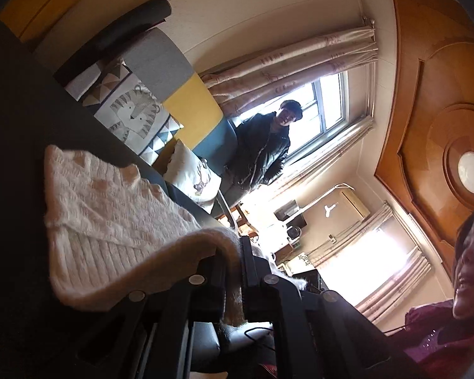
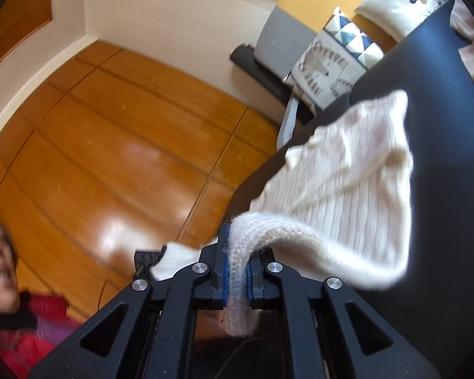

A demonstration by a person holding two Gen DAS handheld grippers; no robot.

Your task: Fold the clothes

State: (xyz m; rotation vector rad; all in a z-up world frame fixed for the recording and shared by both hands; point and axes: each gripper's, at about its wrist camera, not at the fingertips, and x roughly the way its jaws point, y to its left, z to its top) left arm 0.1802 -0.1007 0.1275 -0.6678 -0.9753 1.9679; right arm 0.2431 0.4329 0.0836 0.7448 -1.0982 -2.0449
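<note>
- Cream knitted sweater (image 1: 110,208): lies partly on a dark surface (image 1: 22,120), its ribbed hem lifted at both near corners.
- Left gripper (image 1: 241,271): jaws clamped tight on the hem edge; knit passes between the pads and hangs below.
- Right gripper (image 2: 237,271): jaws pressed together on a rolled band of the same knit (image 2: 347,170), which trails down past the fingers.
- Background: patterned cushions (image 1: 132,110) against a grey, yellow and blue headboard (image 1: 186,101); a person in a dark jacket (image 1: 265,148) stands by the window.
</note>
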